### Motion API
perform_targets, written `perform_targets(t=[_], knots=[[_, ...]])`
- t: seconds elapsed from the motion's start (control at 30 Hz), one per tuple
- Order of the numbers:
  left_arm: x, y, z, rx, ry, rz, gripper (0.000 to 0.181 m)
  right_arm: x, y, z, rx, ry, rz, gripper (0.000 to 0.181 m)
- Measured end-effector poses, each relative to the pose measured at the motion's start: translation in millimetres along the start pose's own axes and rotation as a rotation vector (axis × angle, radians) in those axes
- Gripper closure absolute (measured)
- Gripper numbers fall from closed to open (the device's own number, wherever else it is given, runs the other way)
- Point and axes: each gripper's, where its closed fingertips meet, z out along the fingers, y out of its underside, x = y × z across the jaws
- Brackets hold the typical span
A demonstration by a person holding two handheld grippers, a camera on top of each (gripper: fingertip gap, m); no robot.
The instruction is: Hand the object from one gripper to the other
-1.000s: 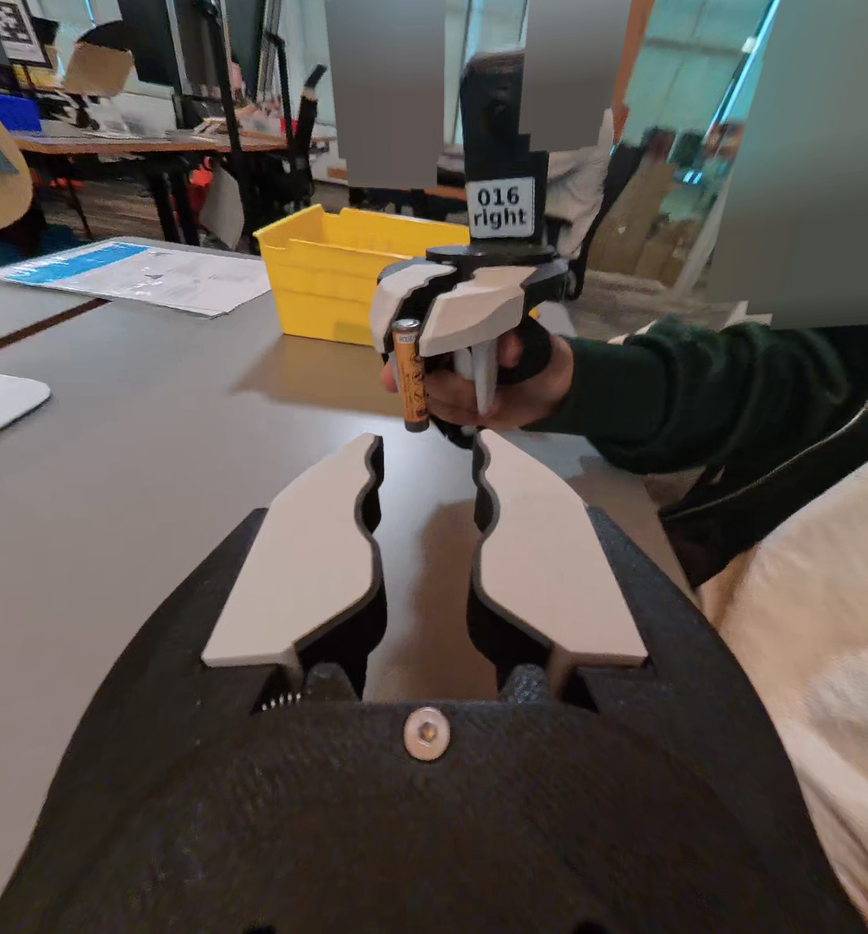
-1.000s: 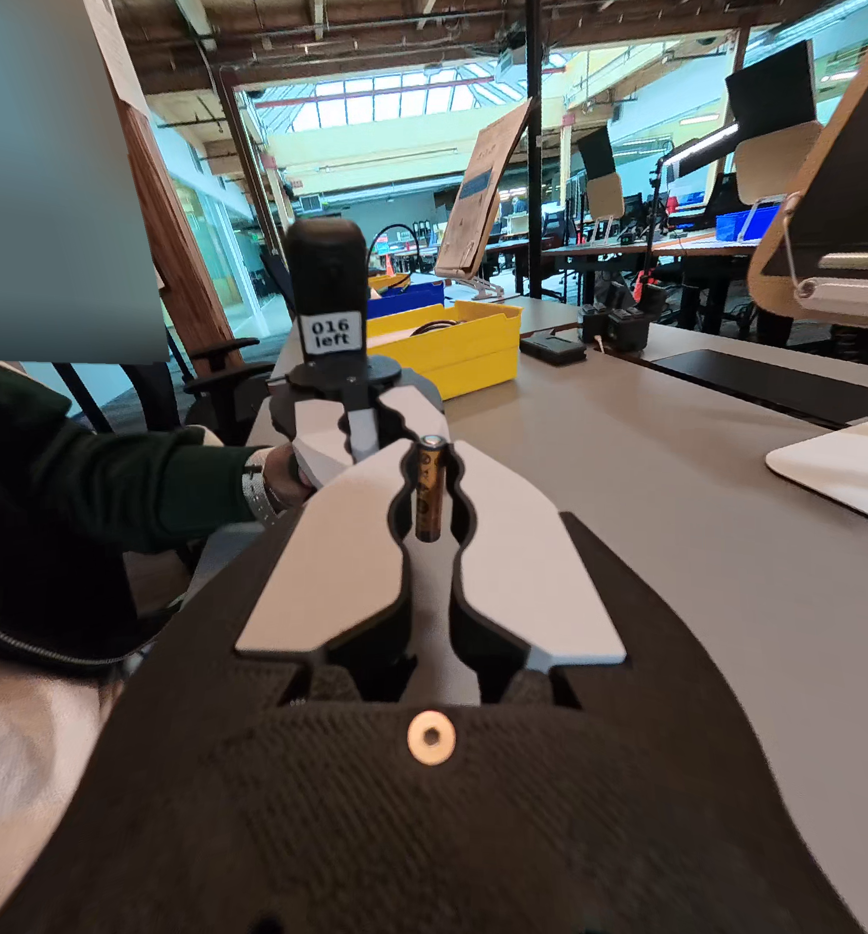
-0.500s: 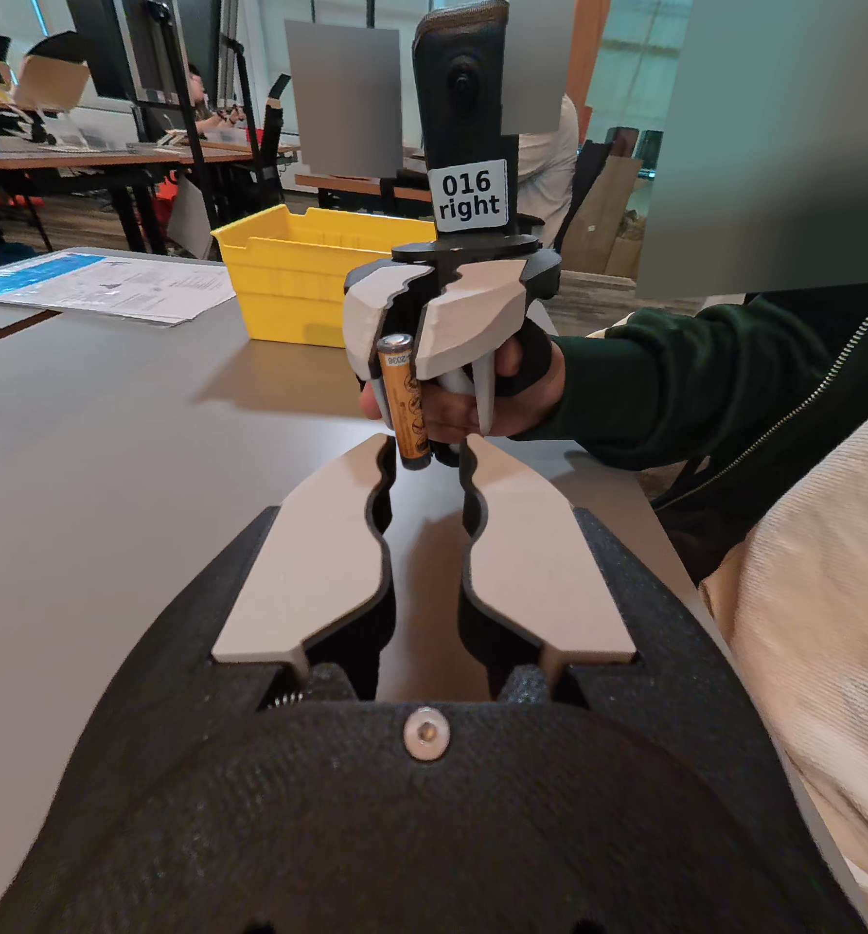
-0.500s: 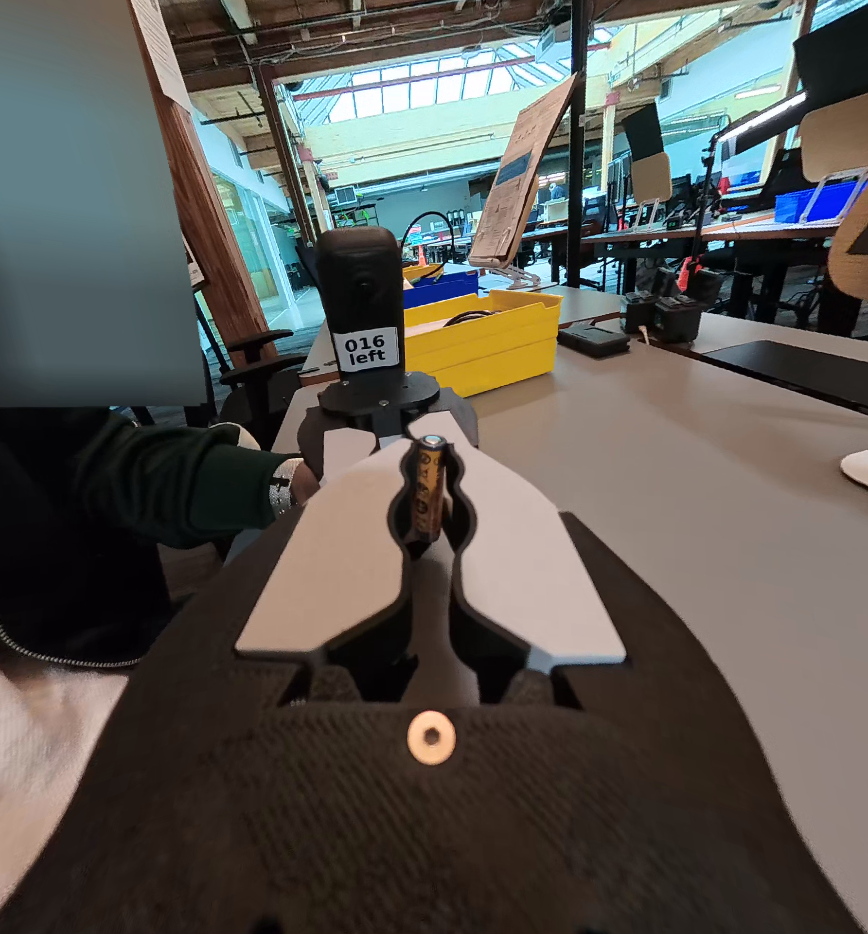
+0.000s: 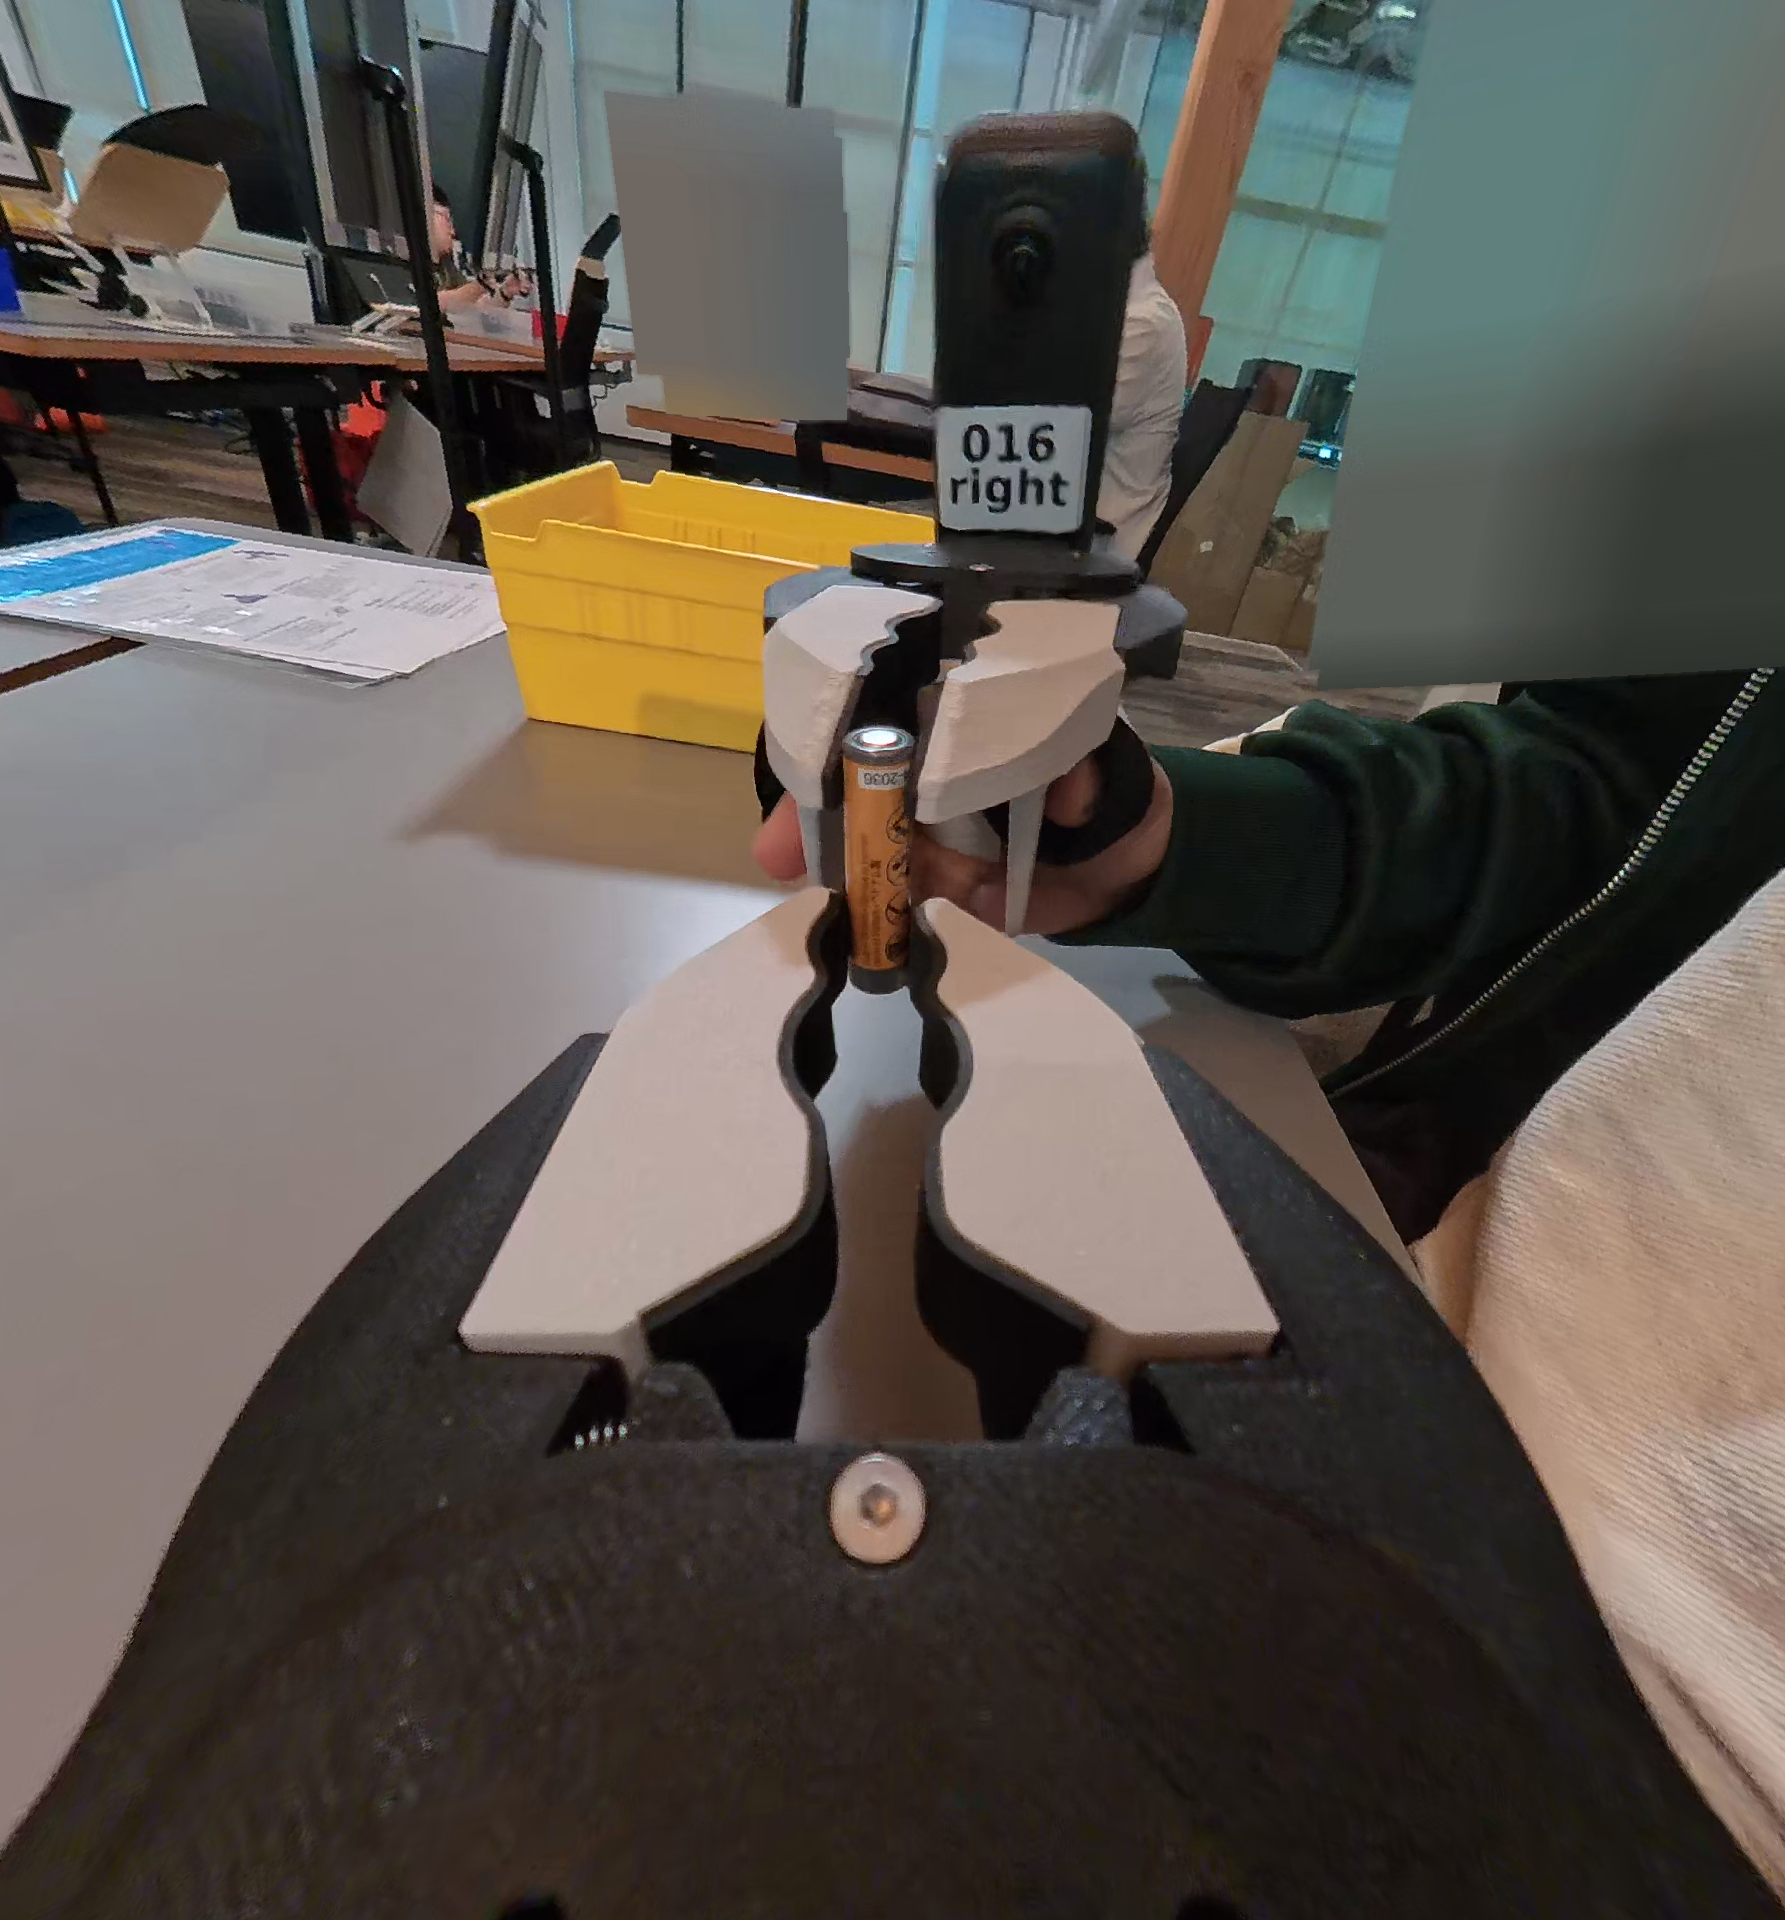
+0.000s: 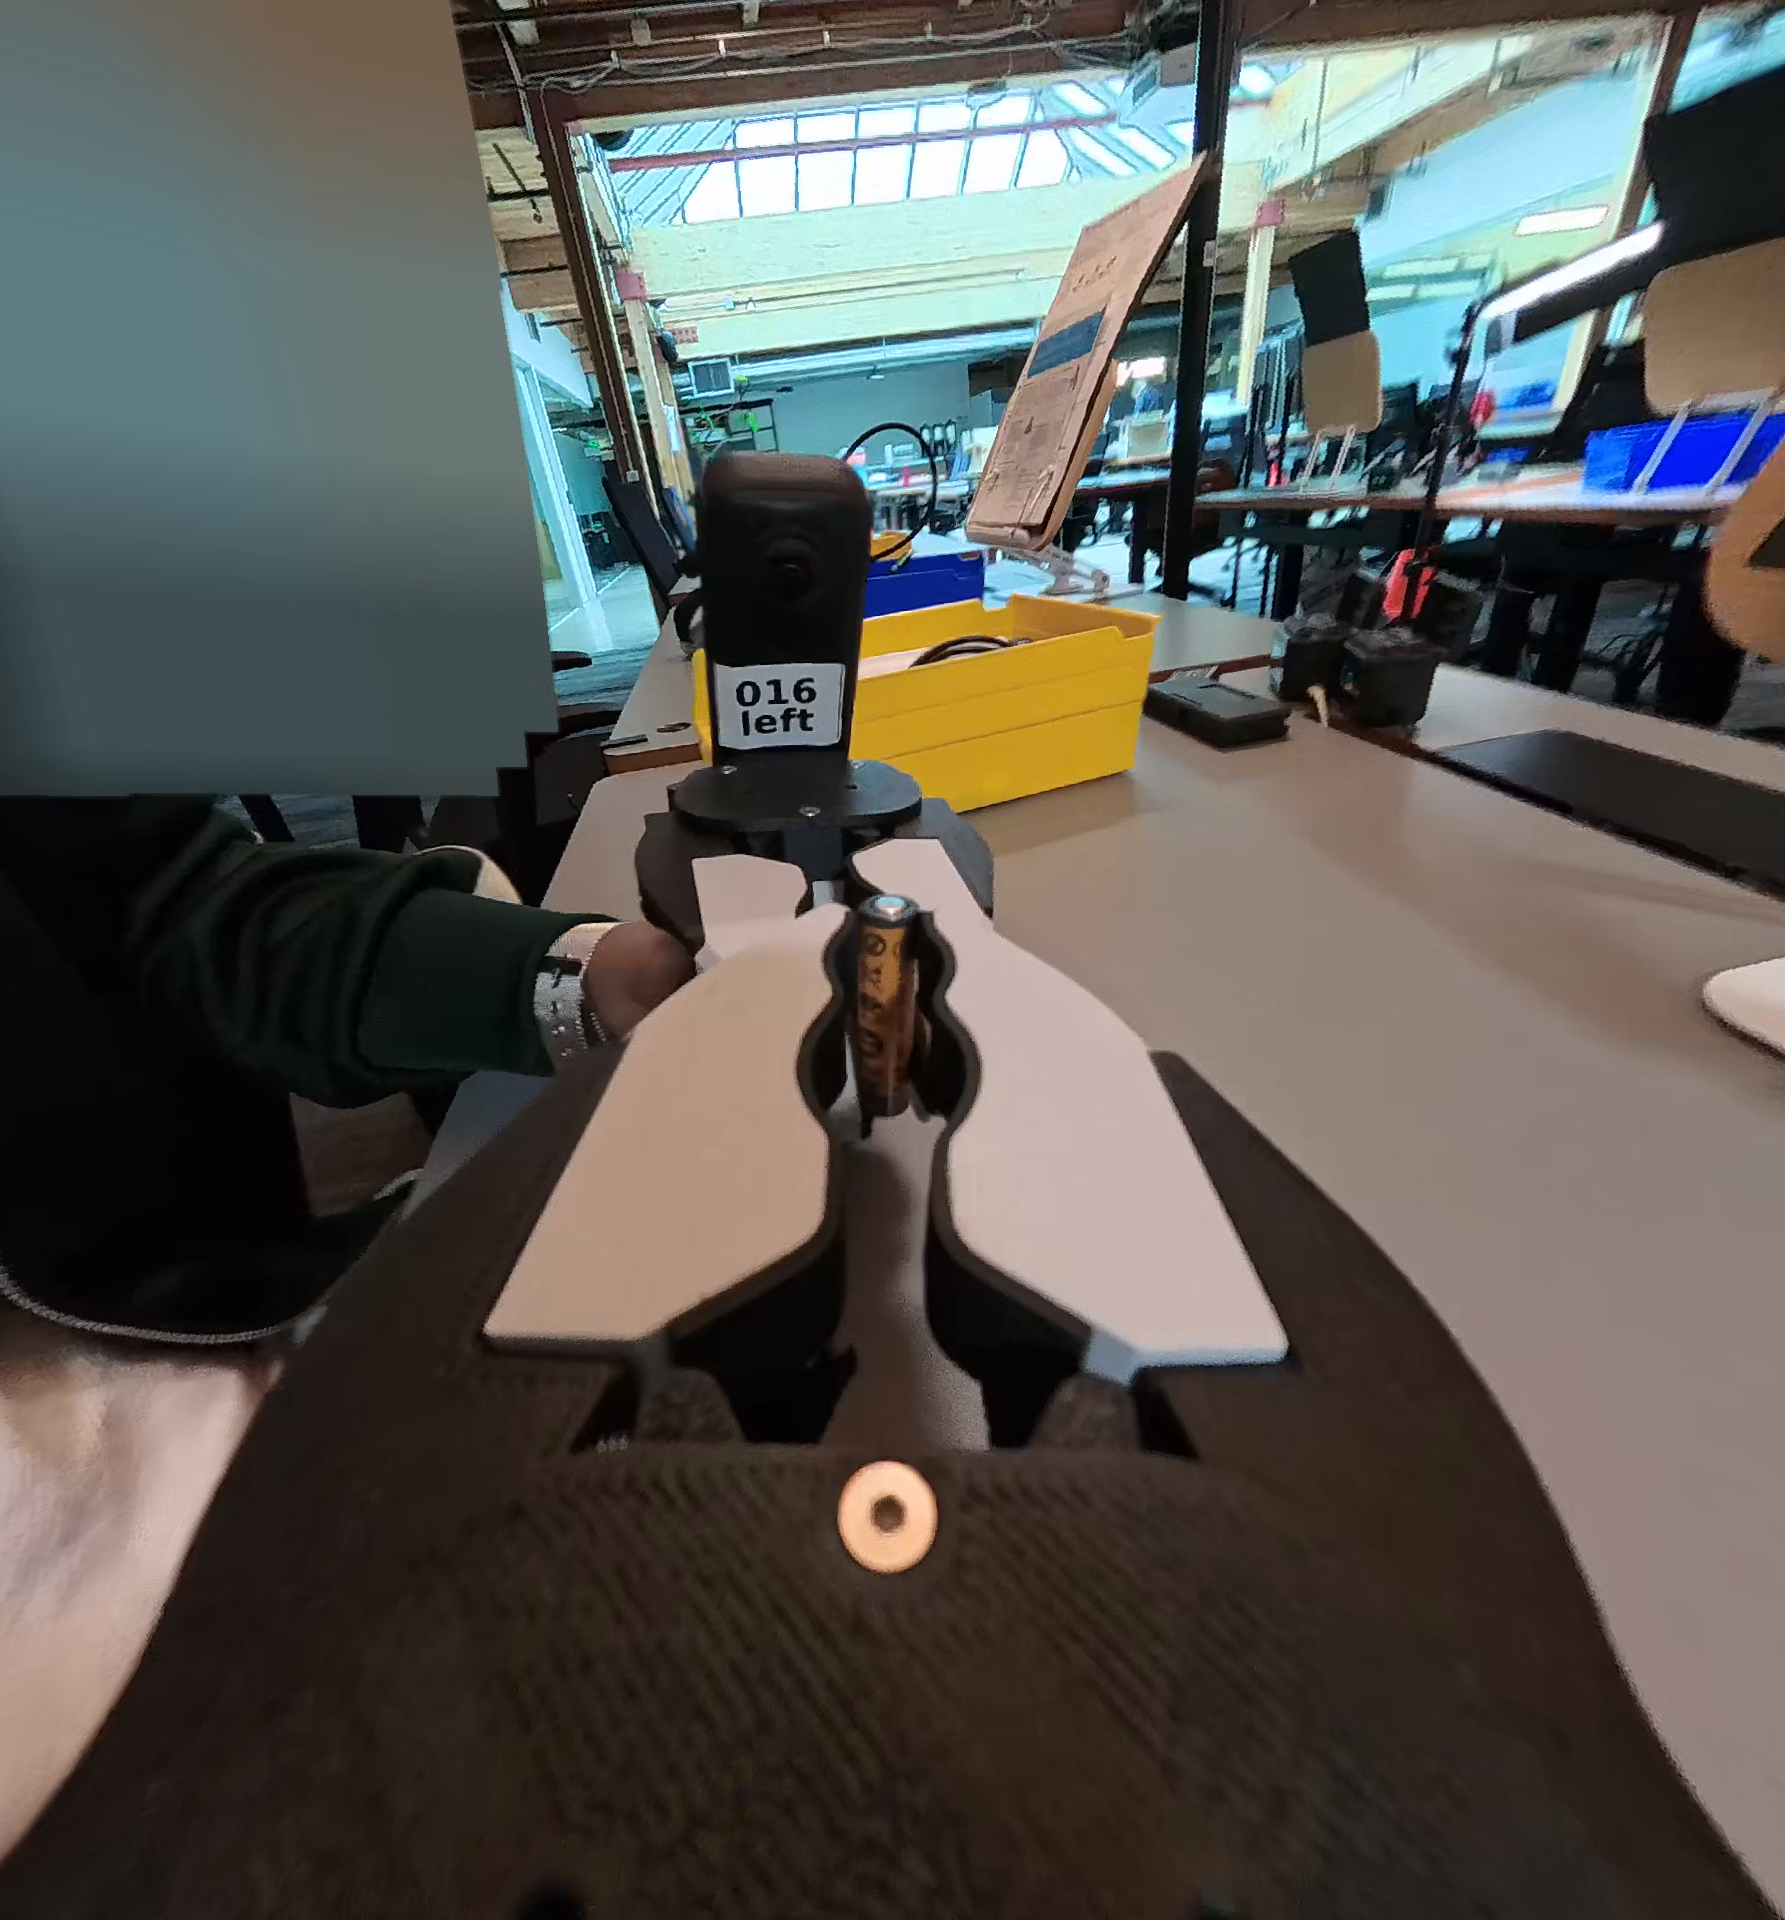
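An orange and black battery point(image 5: 875, 831) stands upright in the air above the grey table point(image 5: 244, 935). My right gripper point(image 5: 883, 790) faces the left wrist camera and is shut on the battery's upper part. My left gripper point(image 5: 872, 920) has its fingertips closed around the battery's lower end. In the right wrist view the battery point(image 6: 886, 997) sits in the notch between my right gripper's point(image 6: 888, 935) fingertips. My left gripper point(image 6: 831, 899) is directly behind it, tip to tip. The battery's lower end is hidden there.
A yellow bin point(image 5: 639, 623) stands on the table behind the grippers, and it also shows in the right wrist view point(image 6: 1023, 696). Papers point(image 5: 223, 603) lie at the far left. A white pad point(image 6: 1781, 997) and black devices point(image 6: 1215, 712) lie farther off. The person's dark green sleeve point(image 5: 1387, 831) reaches in. Less than 4 cm separates the two grippers' tips.
The two grippers have come together tip to tip. My left gripper's fingers have narrowed from wide open onto the battery's lower end. My right gripper has kept its hold.
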Motion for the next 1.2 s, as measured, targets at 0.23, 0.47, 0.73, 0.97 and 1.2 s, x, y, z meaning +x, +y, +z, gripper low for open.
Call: perform_targets(t=[0.23,0.47,0.73,0.97,1.2], knots=[[-8.0,-1.0,-5.4,0.004,-0.034,-0.017,0.171,40.4,-31.0,-20.4,0.251,0.29,-0.027,0.065],[-7.9,-2.9,-6.2,0.017,-0.031,-0.022,0.171,31.8,-15.1,-9.5,0.173,0.205,-0.032,0.085],[-6.4,-3.5,-9.3,0.028,-0.024,-0.031,0.17,1.3,6.0,5.7,0.039,-0.005,-0.052,0.166],[-6.0,3.1,-25.4,0.035,-0.035,-0.048,0.171,-1.9,11.4,22.6,0.007,-0.063,-0.057,0.172],[-5.1,1.6,-42.5,0.069,-0.072,-0.066,0.164,-7.7,12.0,40.5,0.009,-0.144,0.03,0.171]])
